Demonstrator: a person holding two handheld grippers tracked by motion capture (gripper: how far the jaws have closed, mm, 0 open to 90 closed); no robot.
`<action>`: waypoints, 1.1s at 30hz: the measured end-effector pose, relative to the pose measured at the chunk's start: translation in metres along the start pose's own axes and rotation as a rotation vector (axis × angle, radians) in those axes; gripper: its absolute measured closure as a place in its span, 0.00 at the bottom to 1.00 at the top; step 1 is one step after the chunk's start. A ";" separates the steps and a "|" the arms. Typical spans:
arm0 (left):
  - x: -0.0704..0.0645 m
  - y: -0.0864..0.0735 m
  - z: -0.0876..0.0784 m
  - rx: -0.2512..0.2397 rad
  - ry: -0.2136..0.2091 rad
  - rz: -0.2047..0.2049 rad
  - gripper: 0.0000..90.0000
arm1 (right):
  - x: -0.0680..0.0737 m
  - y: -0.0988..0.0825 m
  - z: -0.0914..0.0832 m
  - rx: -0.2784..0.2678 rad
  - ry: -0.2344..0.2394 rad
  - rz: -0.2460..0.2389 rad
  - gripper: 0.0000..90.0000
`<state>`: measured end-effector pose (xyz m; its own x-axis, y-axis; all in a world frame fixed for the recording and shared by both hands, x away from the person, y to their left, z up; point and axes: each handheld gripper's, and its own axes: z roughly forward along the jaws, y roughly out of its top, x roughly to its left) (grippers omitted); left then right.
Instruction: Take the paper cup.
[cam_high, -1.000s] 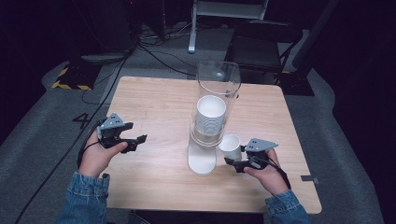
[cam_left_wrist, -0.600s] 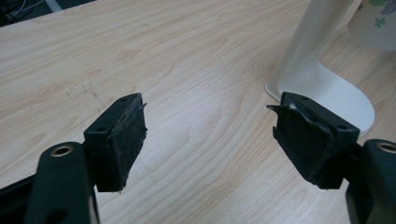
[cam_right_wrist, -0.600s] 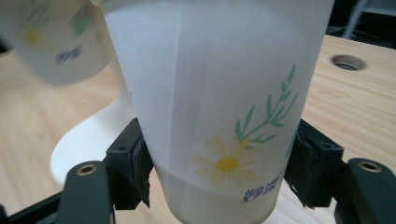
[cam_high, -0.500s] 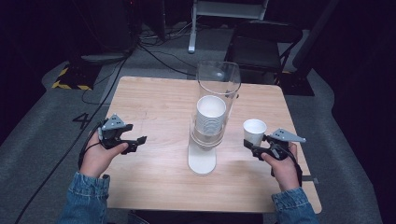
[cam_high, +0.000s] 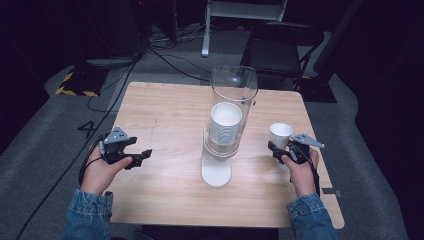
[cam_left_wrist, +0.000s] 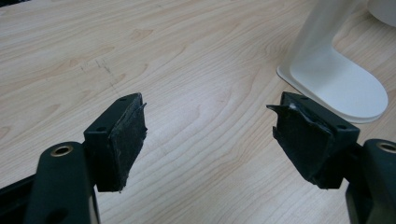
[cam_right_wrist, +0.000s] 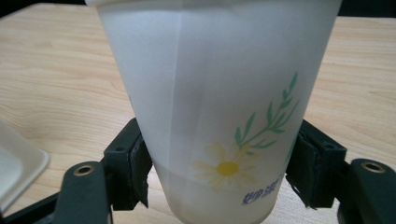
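A white paper cup (cam_high: 280, 134) (cam_right_wrist: 219, 107) with a daisy print stands upright between the jaws of my right gripper (cam_high: 280, 149) (cam_right_wrist: 219, 172), which is shut on its lower part at the table's right side. A clear tube dispenser (cam_high: 233, 90) on a white stand (cam_high: 216, 170) holds a stack of white cups (cam_high: 225, 124) at the table's middle. My left gripper (cam_high: 141, 156) (cam_left_wrist: 210, 140) hovers open over bare wood at the left, with nothing between its pads; the stand's base (cam_left_wrist: 341, 88) lies ahead to its right.
The wooden table (cam_high: 165, 115) sits on grey carpet. Behind it stand a dark chair (cam_high: 280, 45) and a white frame leg (cam_high: 205, 50), with cables (cam_high: 170, 55) on the floor. A corner of the white base (cam_right_wrist: 14, 172) shows at the left of the right gripper view.
My right gripper has carried the paper cup from beside the dispenser stand out to the right side of the table. The left gripper has barely shifted.
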<state>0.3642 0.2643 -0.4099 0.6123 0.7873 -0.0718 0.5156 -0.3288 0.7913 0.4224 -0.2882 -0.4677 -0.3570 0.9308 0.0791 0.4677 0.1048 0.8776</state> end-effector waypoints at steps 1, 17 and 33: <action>-0.001 -0.001 -0.001 -0.003 0.003 -0.009 0.28 | 0.000 -0.001 0.003 0.009 -0.001 -0.005 0.35; 0.003 -0.009 -0.004 0.011 0.019 -0.019 0.28 | 0.001 -0.005 0.030 0.146 -0.023 0.005 0.35; 0.003 -0.009 -0.006 0.004 0.003 -0.023 0.28 | 0.004 -0.009 0.036 0.199 0.001 0.015 0.35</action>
<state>0.3584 0.2730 -0.4134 0.5983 0.7963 -0.0885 0.5321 -0.3124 0.7869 0.4456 -0.2729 -0.4921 -0.3492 0.9325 0.0917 0.6236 0.1583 0.7655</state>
